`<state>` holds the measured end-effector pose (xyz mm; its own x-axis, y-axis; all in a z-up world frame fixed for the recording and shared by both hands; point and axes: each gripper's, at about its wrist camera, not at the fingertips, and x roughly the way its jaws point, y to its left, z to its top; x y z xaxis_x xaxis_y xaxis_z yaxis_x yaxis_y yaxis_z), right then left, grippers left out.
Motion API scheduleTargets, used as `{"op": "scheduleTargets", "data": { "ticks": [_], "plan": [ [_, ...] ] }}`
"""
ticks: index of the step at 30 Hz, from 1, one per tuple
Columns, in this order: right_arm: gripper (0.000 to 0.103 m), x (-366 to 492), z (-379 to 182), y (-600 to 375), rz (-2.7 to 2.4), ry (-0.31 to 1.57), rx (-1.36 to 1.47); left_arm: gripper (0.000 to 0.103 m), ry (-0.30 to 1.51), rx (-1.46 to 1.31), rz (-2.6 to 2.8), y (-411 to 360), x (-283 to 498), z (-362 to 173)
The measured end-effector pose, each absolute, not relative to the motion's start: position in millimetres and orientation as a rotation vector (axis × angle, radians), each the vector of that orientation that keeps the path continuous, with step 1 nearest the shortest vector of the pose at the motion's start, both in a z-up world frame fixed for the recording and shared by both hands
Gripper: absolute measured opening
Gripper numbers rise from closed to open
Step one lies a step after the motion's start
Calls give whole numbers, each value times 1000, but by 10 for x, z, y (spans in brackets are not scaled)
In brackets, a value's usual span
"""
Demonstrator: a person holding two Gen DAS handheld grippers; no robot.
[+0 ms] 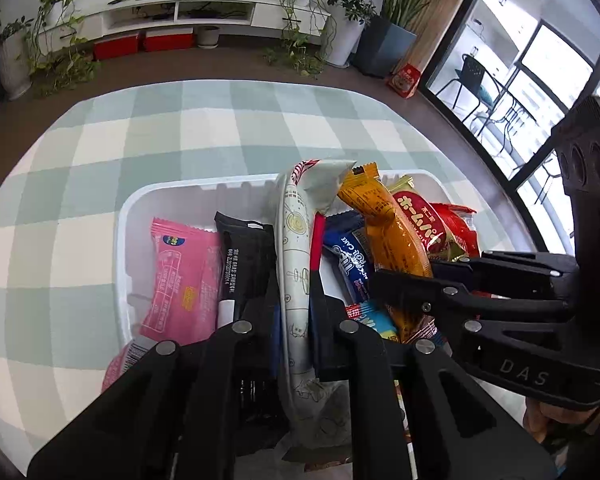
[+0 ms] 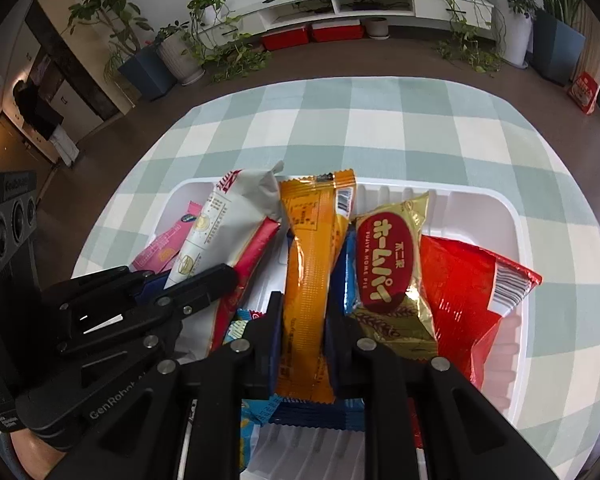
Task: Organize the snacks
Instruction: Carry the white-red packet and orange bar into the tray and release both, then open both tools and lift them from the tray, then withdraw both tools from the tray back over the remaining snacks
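Note:
A white plastic tray (image 1: pixel 172 196) on the checked tablecloth holds several snack packs. My left gripper (image 1: pixel 296 300) is shut on a long white snack pack (image 1: pixel 296 240), held on edge over the tray. My right gripper (image 2: pixel 304 312) is shut on a long orange snack pack (image 2: pixel 308 264), also over the tray; this gripper shows in the left wrist view (image 1: pixel 416 280). In the tray lie a pink pack (image 1: pixel 180 276), a black pack (image 1: pixel 244 256), a blue cake pack (image 1: pixel 352 256), a gold-and-red pie pack (image 2: pixel 388 264) and a red pack (image 2: pixel 468 304).
The tray's rim (image 2: pixel 516 216) sits on a green-and-white checked tablecloth (image 2: pixel 380 128). Beyond the table edge are brown floor, potted plants (image 1: pixel 56 40), a white low cabinet (image 1: pixel 204 12) with red boxes, and a glass wall (image 1: pixel 520 80) to the right.

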<state>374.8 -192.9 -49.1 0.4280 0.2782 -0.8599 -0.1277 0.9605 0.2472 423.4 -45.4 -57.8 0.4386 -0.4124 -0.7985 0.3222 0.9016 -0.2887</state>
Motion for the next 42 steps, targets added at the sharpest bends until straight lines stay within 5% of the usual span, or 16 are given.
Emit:
{"op": "scheduleTargets", "data": {
  "ticks": [9,15,20,25,33,42],
  "plan": [
    [22,3717,-490,-1897,241,1069,121,13,1010,-88,-459,-504,4201,-596],
    [34,3636,-364,-1867,216,1027,67,24,962,-105,-429,-446,4110,-470],
    [48,3564,-196,-1996,196,995,109,67,945,-125,-379,-304,4027,-349],
    [59,3424,-62,-2058,201,966,124,99,910,-110,-386,-212,3836,-217],
    [84,2903,323,-2183,254,837,211,103,787,9,-339,-289,3255,200],
    [84,2221,435,-2292,283,805,244,103,738,111,-344,-402,2566,409]
  ]
}}
